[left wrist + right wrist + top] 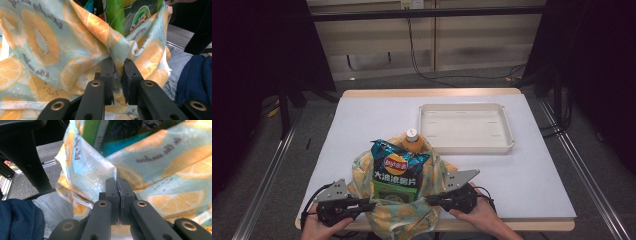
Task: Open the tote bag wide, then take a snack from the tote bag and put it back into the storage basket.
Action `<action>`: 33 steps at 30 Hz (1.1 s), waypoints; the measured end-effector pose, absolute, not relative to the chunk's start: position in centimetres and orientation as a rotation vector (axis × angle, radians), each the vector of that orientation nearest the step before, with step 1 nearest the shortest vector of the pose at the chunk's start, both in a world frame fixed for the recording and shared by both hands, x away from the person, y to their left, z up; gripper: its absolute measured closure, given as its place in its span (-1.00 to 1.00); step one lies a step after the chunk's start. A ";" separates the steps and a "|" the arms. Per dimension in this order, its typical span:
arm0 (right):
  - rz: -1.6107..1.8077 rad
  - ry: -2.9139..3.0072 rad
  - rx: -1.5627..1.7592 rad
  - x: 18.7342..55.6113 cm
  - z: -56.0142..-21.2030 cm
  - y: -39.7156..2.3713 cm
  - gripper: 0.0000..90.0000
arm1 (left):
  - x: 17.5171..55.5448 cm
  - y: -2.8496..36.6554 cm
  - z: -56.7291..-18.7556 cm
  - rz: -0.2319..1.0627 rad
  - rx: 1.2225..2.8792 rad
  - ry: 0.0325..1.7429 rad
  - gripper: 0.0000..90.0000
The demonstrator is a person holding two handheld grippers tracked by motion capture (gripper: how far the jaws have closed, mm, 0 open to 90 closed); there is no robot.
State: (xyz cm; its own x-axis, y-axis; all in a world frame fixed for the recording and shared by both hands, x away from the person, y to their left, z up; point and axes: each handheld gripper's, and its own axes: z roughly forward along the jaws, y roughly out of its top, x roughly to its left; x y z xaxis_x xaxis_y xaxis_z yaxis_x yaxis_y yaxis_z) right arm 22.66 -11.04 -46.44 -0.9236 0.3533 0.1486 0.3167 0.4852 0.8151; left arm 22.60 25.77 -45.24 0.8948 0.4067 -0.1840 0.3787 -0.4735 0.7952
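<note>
Fruit-print cloth bag (pixel 398 210) at the near edge of the white worktop (pixel 362 125), mouth up and held open between both sides. Left hand-held gripper (pixel 117 75) nearly closed, a fold of bag fabric between the jaws, probably pinched. Right hand-held gripper (pixel 116 195) clamped tight on the opposite rim. Inside: chip packet (pixel 396 167) standing upright, long axis vertical; orange bottle (pixel 413 141) behind it, cap up. Empty white tray (pixel 507 145) far right, long axis across the worktop.
</note>
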 end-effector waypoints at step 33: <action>1.720 2.392 0.698 22.2 -41.0 -11.9 0.46 | 23.1 27.7 -44.1 0.174 1.875 0.698 -0.33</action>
